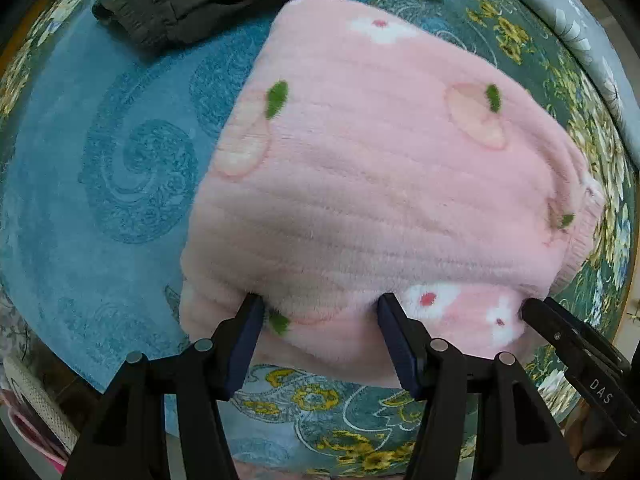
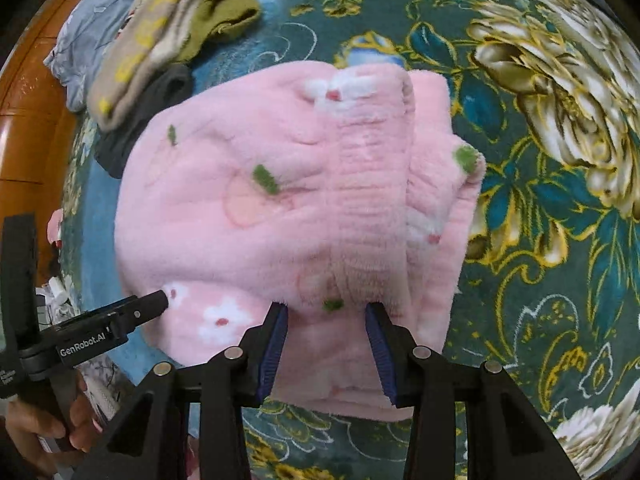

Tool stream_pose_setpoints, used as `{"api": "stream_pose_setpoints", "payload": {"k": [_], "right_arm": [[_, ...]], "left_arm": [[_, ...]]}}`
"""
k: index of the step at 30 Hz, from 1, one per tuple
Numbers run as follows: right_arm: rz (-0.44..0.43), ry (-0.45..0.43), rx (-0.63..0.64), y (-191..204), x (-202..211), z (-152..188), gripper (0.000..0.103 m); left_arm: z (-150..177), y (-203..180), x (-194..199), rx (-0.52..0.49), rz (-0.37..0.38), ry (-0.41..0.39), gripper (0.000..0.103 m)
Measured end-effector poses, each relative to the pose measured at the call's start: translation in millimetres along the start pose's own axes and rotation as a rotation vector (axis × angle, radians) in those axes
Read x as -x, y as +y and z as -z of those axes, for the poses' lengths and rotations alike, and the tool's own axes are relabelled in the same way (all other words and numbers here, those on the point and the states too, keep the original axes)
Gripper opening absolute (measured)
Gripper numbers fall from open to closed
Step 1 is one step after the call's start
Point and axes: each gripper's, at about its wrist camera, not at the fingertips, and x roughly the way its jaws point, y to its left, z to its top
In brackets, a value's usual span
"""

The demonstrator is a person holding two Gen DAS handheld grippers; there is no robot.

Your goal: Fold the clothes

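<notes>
Teal floral carpet (image 1: 120,184) covers the work surface, with a plain blue patterned centre and a border of yellow and cream flowers. At its far side lies a heap of other clothing: a dark garment (image 1: 208,0), an olive piece (image 2: 224,12) and a beige item with yellow marks (image 2: 148,40). A strip of polished wood (image 2: 28,120) shows beyond the carpet edge in the right wrist view.

Subject of the task: a pink fleece garment (image 1: 380,184), printed with white flowers, peach shapes and green leaves, lies on the carpet in a folded bundle. Layered edges are visible on its right side in the right wrist view.

Left gripper (image 1: 320,316): pointing downward at the near edge of the bundle, fingers set apart, both blue pads pressed into the upper fold of fleece, which fills the gap between them. It appears clamped on that fold.

Right gripper (image 2: 326,316): positioned alongside on the same near edge, fingers likewise apart with a thick fold of fleece between them, pads in contact with the pile. The two tools stand just beside each other.

A hand (image 2: 60,420) grips the left tool's handle at lower left.
</notes>
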Motion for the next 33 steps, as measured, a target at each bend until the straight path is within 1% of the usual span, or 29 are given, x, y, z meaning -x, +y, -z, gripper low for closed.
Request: {"api": "stream_pose_setpoints", "payload": {"k": [2, 5, 9, 11, 13, 15, 16, 19, 21, 22, 23, 24, 26, 29, 30, 33], "right_arm": [[0.001, 0.0, 0.028, 1, -3, -2, 0.048], [-0.027, 0.007, 0.072, 3, -4, -4, 0.06], [-0.041, 0.011, 0.095, 2, -1, -4, 0.061], [-0.064, 0.009, 0.064, -3, 7, -5, 0.061], [-0.089, -0.012, 0.017, -11, 18, -4, 0.061], [-0.113, -0.038, -0.031, -20, 30, -3, 0.061], [-0.111, -0.053, -0.053, -25, 36, -1, 0.061], [-0.078, -0.098, -0.137, -45, 53, 10, 0.063], [-0.086, -0.102, -0.204, -59, 53, 16, 0.071], [-0.094, -0.093, -0.237, -69, 50, 16, 0.073], [-0.103, -0.079, -0.266, -79, 47, 16, 0.075], [-0.113, -0.07, -0.291, -89, 46, 15, 0.077], [-0.146, -0.068, -0.325, -100, 41, 14, 0.081], [-0.202, -0.066, -0.344, -104, 30, 10, 0.089], [-0.226, -0.062, -0.347, -102, 25, 8, 0.092], [-0.264, -0.045, -0.353, -101, 9, -3, 0.095]], "left_arm": [[-1, 2, -2, 0.01, 0.005, 0.003, 0.061], [0, 7, -2, 0.023, 0.007, 0.015, 0.061], [5, 10, 8, 0.015, -0.002, 0.008, 0.06], [10, 17, 19, 0.029, 0.023, -0.016, 0.06], [15, 24, 32, 0.047, 0.056, -0.044, 0.06], [21, 40, 46, 0.076, 0.1, -0.085, 0.06], [23, 50, 51, 0.088, 0.111, -0.104, 0.06], [23, 78, 56, 0.101, 0.107, -0.129, 0.06], [27, 83, 46, 0.107, 0.102, -0.118, 0.06], [30, 83, 39, 0.11, 0.1, -0.111, 0.062], [22, 89, 34, 0.112, 0.102, -0.101, 0.07], [10, 101, 30, 0.116, 0.114, -0.091, 0.073], [-2, 112, 24, 0.135, 0.159, -0.065, 0.081], [-14, 119, 10, 0.155, 0.24, -0.023, 0.083], [-18, 121, 6, 0.156, 0.254, -0.019, 0.083], [-28, 126, -3, 0.173, 0.292, -0.017, 0.087]]}}
